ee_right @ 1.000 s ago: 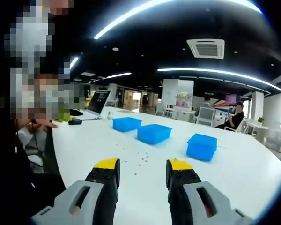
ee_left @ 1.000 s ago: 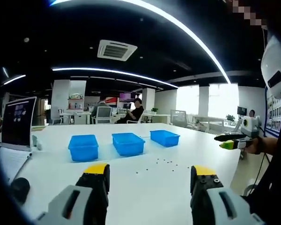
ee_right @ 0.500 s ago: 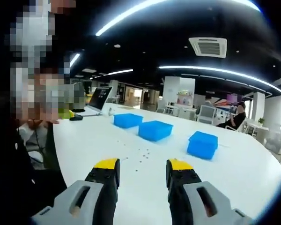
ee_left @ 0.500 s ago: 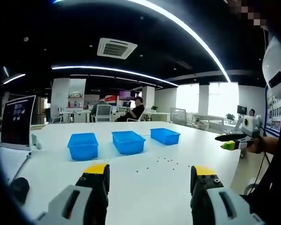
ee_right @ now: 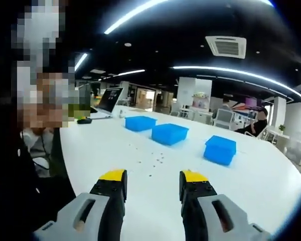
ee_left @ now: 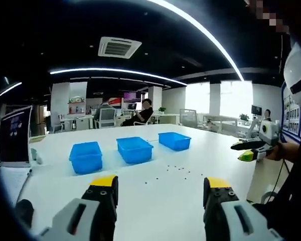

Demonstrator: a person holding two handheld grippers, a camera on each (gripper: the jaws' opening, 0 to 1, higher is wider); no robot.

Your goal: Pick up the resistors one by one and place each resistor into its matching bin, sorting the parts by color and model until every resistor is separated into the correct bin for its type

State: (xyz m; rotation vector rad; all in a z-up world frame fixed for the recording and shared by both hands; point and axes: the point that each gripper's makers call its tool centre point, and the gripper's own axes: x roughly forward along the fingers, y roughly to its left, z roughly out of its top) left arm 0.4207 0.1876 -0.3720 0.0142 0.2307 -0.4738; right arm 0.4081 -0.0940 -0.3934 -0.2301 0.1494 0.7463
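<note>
Holding my left tongs and right tongs spread and empty, I am eyeing the resistors scattered ahead on the desk, tiny, light, probably best pinched mid-body.

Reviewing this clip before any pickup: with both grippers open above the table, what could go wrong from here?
The resistors are tiny specks scattered close together on the white table, so the open left gripper or right gripper may pinch two or miss. Their colour and model cannot be read from here, and the three blue bins look identical, so missorting seems likely. A laptop sits near the table edge, within a possible sweep.
</note>
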